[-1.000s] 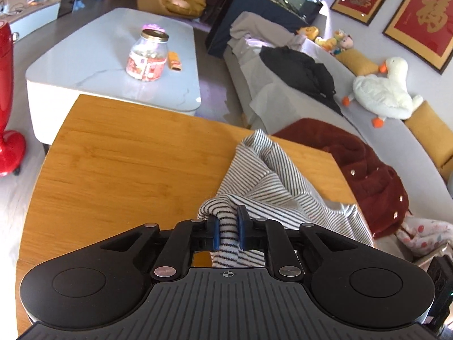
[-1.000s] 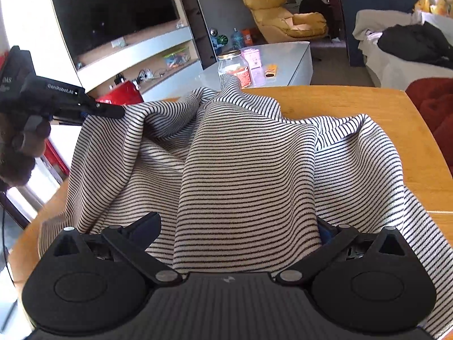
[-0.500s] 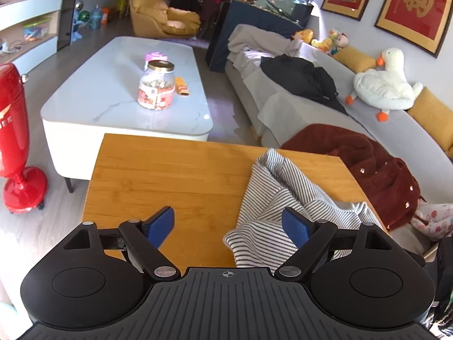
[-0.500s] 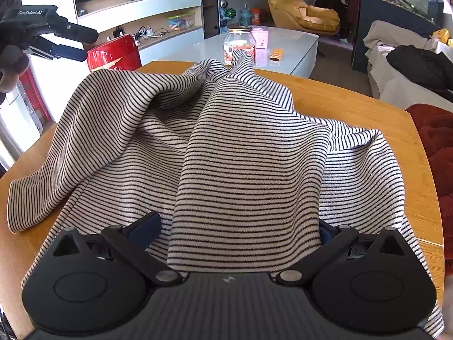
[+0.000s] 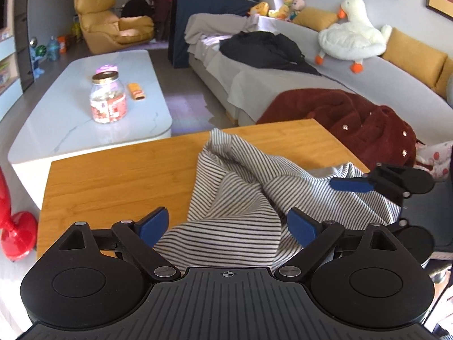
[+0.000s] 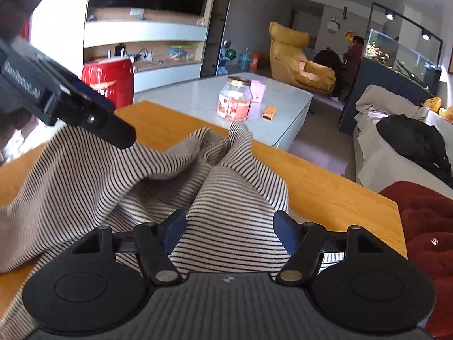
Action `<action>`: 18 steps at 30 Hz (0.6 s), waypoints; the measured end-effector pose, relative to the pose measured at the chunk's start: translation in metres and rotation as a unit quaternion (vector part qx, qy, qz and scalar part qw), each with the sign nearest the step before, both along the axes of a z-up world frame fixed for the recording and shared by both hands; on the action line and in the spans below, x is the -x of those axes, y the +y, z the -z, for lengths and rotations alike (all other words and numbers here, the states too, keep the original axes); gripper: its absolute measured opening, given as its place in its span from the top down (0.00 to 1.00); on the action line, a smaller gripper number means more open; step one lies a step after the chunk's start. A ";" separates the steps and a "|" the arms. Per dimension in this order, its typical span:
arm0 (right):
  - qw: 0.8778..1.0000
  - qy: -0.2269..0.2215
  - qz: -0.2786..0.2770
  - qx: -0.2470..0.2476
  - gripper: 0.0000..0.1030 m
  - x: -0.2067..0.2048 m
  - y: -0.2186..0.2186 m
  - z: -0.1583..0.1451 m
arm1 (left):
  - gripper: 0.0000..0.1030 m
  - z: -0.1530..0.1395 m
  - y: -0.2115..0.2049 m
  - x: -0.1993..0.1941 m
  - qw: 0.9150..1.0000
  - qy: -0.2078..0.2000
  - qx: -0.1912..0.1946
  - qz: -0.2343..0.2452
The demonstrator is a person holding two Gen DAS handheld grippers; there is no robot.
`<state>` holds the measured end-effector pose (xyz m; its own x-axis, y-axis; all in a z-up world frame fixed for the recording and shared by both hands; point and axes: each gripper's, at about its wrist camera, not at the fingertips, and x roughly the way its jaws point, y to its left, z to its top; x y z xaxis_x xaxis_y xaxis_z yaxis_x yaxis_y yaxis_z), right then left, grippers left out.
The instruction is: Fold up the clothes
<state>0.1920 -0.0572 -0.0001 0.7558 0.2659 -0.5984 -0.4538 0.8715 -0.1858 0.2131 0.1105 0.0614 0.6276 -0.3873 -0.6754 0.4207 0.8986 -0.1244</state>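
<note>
**Striped garment bunched on the table between two released tools**

The black-and-white striped knit garment point(image 5: 240, 195) lies crumpled on the orange wooden table point(image 5: 113, 175), its folds heaped directly ahead of both tools. The left tool point(image 5: 228, 223) stands wide, its jaws having just been opening; cloth lies between the blue pads point(image 5: 153, 223) without being pinched. The right tool point(image 6: 229, 229) has just been closing, fabric between its jaws, the pads not pressing on it. Beyond the left tool stands a white marble-topped coffee table point(image 5: 70, 113) bearing a clear glass jar point(image 5: 108, 101).
</note>
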 end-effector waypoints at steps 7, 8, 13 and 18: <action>0.988 -0.108 0.088 0.064 1.00 -0.030 -0.043 -0.029 | 0.09 0.013 -0.026 -0.020 0.999 0.013 -0.030 0.011; 0.980 -0.136 0.122 0.083 1.00 -0.038 -0.056 -0.036 | 0.11 0.015 -0.027 -0.022 0.999 0.012 -0.034 0.011; 0.981 -0.085 0.172 -0.016 0.99 -0.051 -0.123 -0.054 | 0.26 0.025 -0.032 -0.036 0.997 -0.002 -0.079 -0.002; 0.992 -0.028 0.081 -0.091 0.41 -0.017 -0.103 -0.050 | 0.27 0.031 -0.026 -0.047 0.998 0.019 -0.061 -0.012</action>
